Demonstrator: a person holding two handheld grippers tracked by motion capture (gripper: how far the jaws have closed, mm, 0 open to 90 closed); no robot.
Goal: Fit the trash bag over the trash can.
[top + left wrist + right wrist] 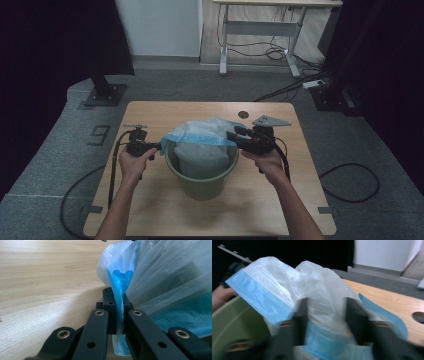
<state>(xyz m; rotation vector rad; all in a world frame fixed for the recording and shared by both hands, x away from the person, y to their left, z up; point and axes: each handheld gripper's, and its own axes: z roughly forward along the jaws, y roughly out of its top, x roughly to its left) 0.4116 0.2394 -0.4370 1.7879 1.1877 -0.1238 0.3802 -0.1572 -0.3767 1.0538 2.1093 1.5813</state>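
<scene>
A green bucket [202, 185] stands in the middle of the table, with a clear plastic bag [205, 132] with a blue rim hanging inside it and rising above its mouth. My left gripper [159, 146] is at the bucket's left rim. In the left gripper view that gripper [119, 307] is shut on a fold of the bag's blue rim [121, 282]. My right gripper [232, 136] is at the bucket's right rim, a little higher. In the blurred right gripper view the bag [322, 290] is bunched between its jaws [325, 322], with the bucket's wall [234, 325] below left.
The wooden table [165, 215] has a round cable hole [243, 114] behind the bucket. Cables trail off both grippers toward the table's front. A black stand [102, 90] and a desk frame [260, 35] stand on the floor beyond.
</scene>
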